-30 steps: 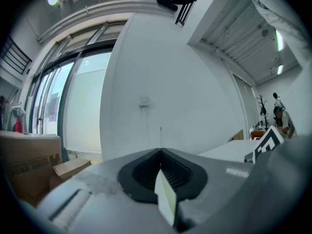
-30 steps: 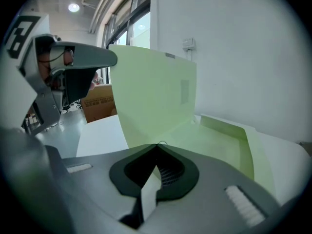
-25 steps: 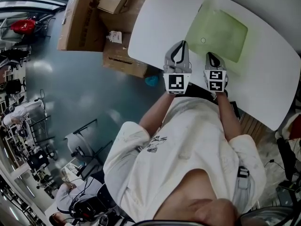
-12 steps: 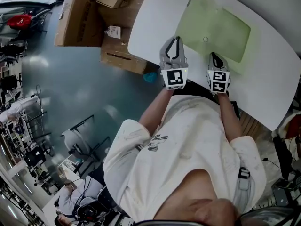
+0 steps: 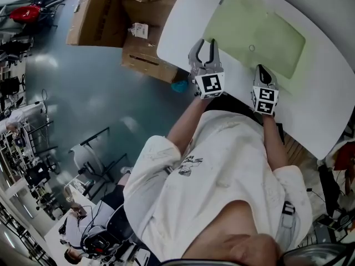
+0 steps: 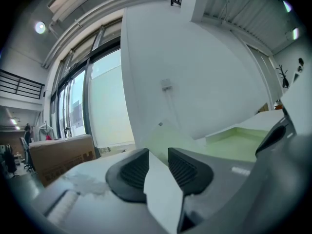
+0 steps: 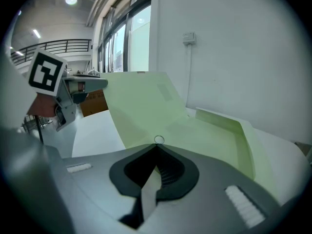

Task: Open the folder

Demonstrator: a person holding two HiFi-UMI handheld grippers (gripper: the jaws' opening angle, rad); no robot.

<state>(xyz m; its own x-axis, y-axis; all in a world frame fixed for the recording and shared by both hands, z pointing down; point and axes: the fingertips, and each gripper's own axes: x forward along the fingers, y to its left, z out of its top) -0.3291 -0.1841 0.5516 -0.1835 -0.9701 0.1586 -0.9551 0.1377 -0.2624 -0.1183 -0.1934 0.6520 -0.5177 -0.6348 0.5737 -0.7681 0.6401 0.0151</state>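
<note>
**Releasing the flap, with the folder spread open**

The white table carries everything. On it the green folder lies flat and open, close to the edge nearest the person. Its flap is laid out to the left of the pocket side, so the task looks all but done.

The left gripper sits low over the table, just beside the flap's near left edge. Its jaws have just been opening and stand apart with nothing between them, and only bare table shows in the gap. With the flap lying flat just ahead of them, this reads as a release.

The right gripper rests at the folder's near edge, angled down, with its jaws together. It is probably there as an anchor, so the light folder cannot slide while the other side is handled. Whether it nips a sliver of the edge or only presses on it cannot be told.

Just beyond its tips sits a small snap ring. This is likely the fastener that keeps the flap shut, and it now lies uncovered.
</note>
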